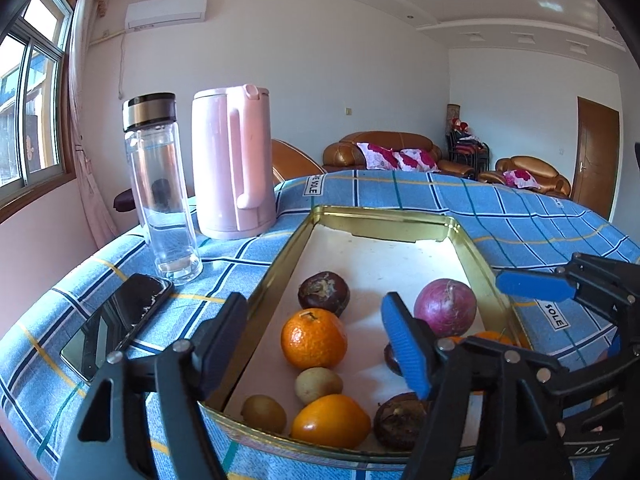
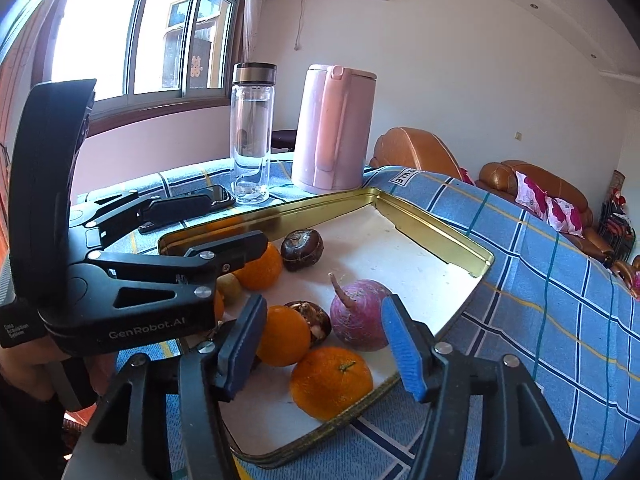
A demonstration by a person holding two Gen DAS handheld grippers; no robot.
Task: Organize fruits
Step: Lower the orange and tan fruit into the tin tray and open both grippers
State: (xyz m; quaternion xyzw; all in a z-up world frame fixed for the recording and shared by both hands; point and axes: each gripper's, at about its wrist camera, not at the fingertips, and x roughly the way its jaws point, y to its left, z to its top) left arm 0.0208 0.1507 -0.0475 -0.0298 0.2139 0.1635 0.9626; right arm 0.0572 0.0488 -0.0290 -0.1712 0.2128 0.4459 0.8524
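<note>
- Left gripper (image 1: 316, 344) hangs over the near end of the gold tin tray (image 1: 376, 216), jaws spread wide, nothing pinched between them
- Right between those jaws sits an orange (image 1: 314, 338), untouched, with a dark chestnut-like fruit (image 1: 324, 294) just beyond it at 12 o'clock
- Purple radish (image 1: 445, 307) lies at 2 o'clock from that orange, just beside the blue pad (image 1: 406, 346) of the left gripper
- At 6 o'clock of the orange: two small brownish fruits (image 1: 319, 385), a second orange (image 1: 330, 422) and another dark one (image 1: 400, 420) along the near rim
- Right gripper (image 2: 324, 346) is spread too, gripping nothing; in its own view a stemmed orange (image 2: 331, 382) sits low between its fingers
- Past the tray at 11 o'clock stand the pink kettle (image 1: 232, 160) and the clear bottle (image 1: 164, 188); a phone (image 1: 118, 322) lies flat at 9 o'clock
- All of it rests on the blue checked cloth (image 1: 520, 220)
</note>
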